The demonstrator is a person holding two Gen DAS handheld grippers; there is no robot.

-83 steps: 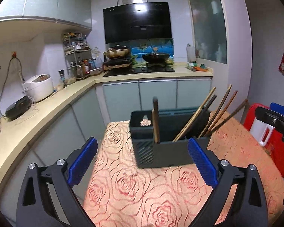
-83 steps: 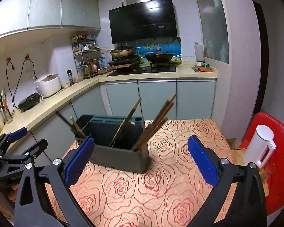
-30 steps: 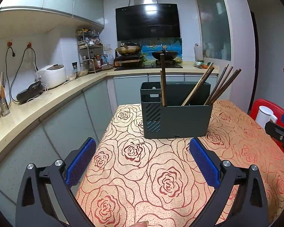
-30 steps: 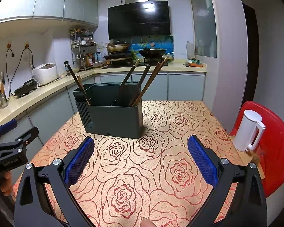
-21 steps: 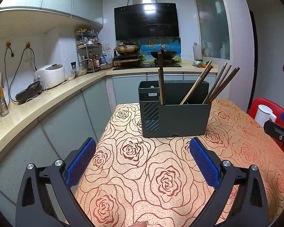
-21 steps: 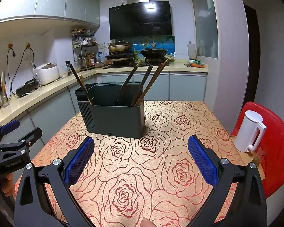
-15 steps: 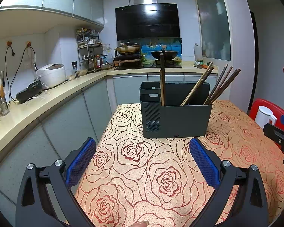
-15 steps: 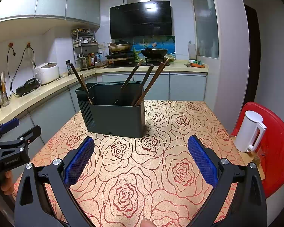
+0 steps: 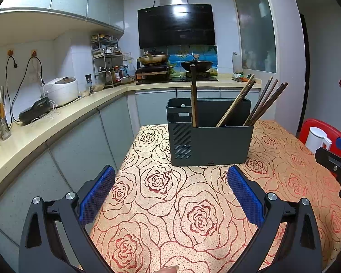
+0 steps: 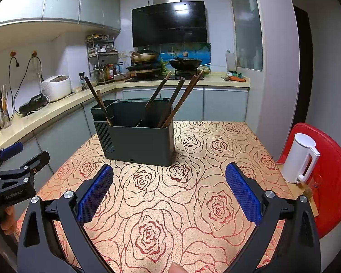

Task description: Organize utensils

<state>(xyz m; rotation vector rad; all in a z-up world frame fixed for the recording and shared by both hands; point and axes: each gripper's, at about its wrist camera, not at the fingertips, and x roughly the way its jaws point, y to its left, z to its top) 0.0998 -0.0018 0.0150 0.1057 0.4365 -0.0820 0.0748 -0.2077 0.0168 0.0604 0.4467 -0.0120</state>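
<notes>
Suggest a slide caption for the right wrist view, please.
Open right gripper faces a dark utensil holder of chopsticks on the rose-patterned table.

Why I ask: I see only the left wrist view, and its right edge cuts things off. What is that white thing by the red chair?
Observer: A white kettle with a handle, standing upright against the red chair, just off the table's edge.
Operator: Is the right gripper holding anything?
Observer: No. The right gripper is open and empty above the tablecloth, short of the utensil holder.
Operator: The two chopsticks in the end compartment look upright to me.
Observer: In the right wrist view those chopsticks lean outward, over the holder's vented end.
</notes>
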